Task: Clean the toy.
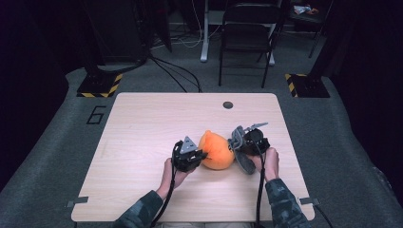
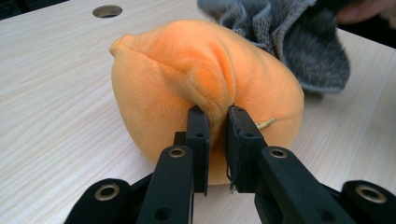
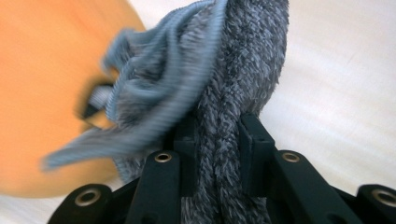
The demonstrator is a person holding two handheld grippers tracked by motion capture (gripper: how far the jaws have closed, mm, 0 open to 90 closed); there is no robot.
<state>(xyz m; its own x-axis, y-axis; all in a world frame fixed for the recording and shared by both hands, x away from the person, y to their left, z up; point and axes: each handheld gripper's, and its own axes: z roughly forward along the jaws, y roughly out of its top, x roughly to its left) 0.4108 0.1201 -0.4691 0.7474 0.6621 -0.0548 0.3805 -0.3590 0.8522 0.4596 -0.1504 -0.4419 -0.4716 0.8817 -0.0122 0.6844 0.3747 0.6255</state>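
An orange plush toy (image 1: 216, 150) lies near the middle of the wooden table (image 1: 142, 123). My left gripper (image 1: 198, 156) is at its left side, shut on a fold of the orange plush (image 2: 215, 116). A grey fuzzy cloth (image 1: 239, 145), with a ribbed knit edge, hangs at the toy's right side. My right gripper (image 1: 240, 146) is shut on a thick bunch of this grey cloth (image 3: 219, 140), which rises between its jaws. The orange toy (image 3: 42, 93) sits blurred just behind the cloth, and the cloth (image 2: 289, 37) touches the toy's far side.
A round cable hole (image 1: 228, 105) sits near the table's far edge. A black folding chair (image 1: 247, 33) and stands with yellow-black striped bases (image 1: 100, 85) are on the carpet beyond. Bare tabletop lies to the left and behind the toy.
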